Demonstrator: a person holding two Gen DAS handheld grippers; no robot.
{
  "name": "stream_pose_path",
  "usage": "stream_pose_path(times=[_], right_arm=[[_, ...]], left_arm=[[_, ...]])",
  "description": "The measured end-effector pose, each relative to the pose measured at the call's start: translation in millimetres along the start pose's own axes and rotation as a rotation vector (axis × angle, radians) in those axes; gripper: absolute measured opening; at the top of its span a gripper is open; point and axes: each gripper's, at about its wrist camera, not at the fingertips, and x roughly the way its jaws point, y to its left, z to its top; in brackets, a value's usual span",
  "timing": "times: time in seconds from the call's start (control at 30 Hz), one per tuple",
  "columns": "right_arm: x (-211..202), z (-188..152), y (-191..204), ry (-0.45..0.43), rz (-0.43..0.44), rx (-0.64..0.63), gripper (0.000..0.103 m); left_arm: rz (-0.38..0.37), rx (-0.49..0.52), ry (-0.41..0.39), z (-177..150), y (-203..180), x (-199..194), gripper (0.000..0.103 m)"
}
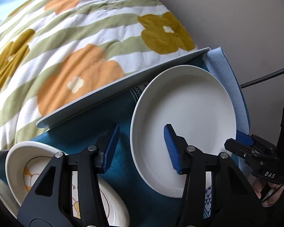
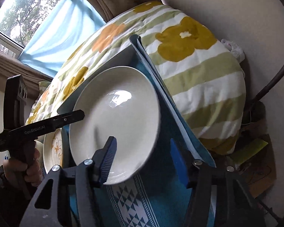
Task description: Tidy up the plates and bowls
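Below, teal cloth (image 1: 126, 170) against floral quilt (image 1: 66, 43) — both grippers' jaws spread, straddling plate (image 1: 183, 117) rims.

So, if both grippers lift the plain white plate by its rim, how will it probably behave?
The white plate looks glazed, with a bright glare spot in the right wrist view, so the rim may slip between pads. It seems rigid ceramic, likely not bending but chipping if dropped. It lies flat on the blue cloth, so rolling looks unlikely.

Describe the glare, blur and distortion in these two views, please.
Right wrist: window glare on the plate, its lower edge smeared; the window overexposed. Left wrist: soft even light, the plate without glare, the quilt slightly blurred. Both: strong fisheye bending, dark corners.
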Motion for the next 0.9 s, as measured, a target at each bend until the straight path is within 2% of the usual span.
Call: stream_pose_path(times=[0.1,0.13,0.23,0.3,0.43,0.6,0.9], right_arm=[[1,1,4,-0.01,-0.02,-0.031,0.041],[4,2,4,-0.002,-0.017,-0.03,0.033],[8,2,3,0.003,-0.031,-0.028,0.03],[8,2,2,-0.005,-0.038,-0.027,0.029],[9,1,-2,0.001,-0.043,0.008,0.019],[12,-2,-6,0.01,-0.02,0.038,0.014],[10,-4,-7,-0.015,-0.004,0.039,0.013]], left_arm=[[0.005,0.001,0.012,2,1,8,0.027],[0.004,0.001,0.004,2,1,8,0.026],[0.001,0.001,0.007,3,1,8,0.019],[0.001,0.01,0.008,5,1,9,0.019],[0.006,0.013,0.008,5,0,8,0.019],[0.013,0.009,0.0,4,-1,8,0.019],[0.049,0.021,-0.034,-3,-9,0,0.018]])
